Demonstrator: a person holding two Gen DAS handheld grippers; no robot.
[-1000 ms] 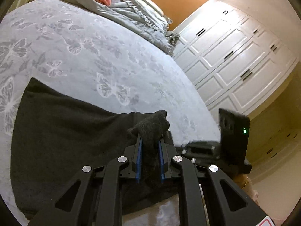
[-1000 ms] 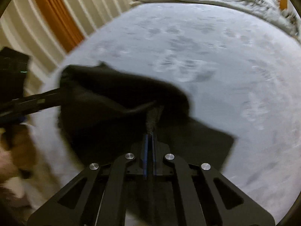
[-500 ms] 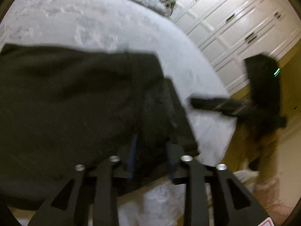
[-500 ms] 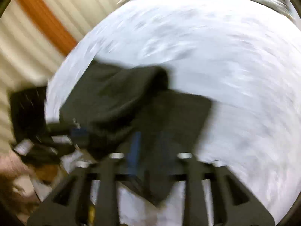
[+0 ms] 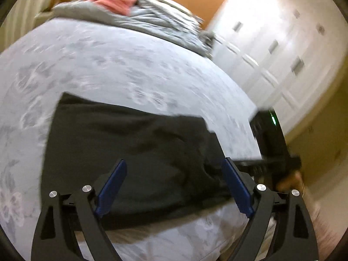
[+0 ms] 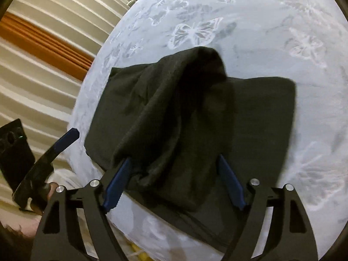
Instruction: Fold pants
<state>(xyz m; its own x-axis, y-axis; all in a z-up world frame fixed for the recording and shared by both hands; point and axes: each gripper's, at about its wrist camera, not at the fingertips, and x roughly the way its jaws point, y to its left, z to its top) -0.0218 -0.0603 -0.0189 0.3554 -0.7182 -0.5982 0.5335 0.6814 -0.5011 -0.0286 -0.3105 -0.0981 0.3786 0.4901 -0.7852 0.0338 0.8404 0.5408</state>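
Two gripper sets are opening with nothing pinched: the left gripper [image 5: 174, 184] and right gripper [image 6: 174, 181] both stand spread over the dark grey knitted pants [image 6: 195, 119], which lie folded near the edge of the pale butterfly-print bedspread [image 6: 250, 21]. The upper layer is humped and rumpled, so it may slump crooked, or a blue finger pad [image 6: 116, 184] beside the cloth could snag it when withdrawn. A second ago both were clamped on fabric
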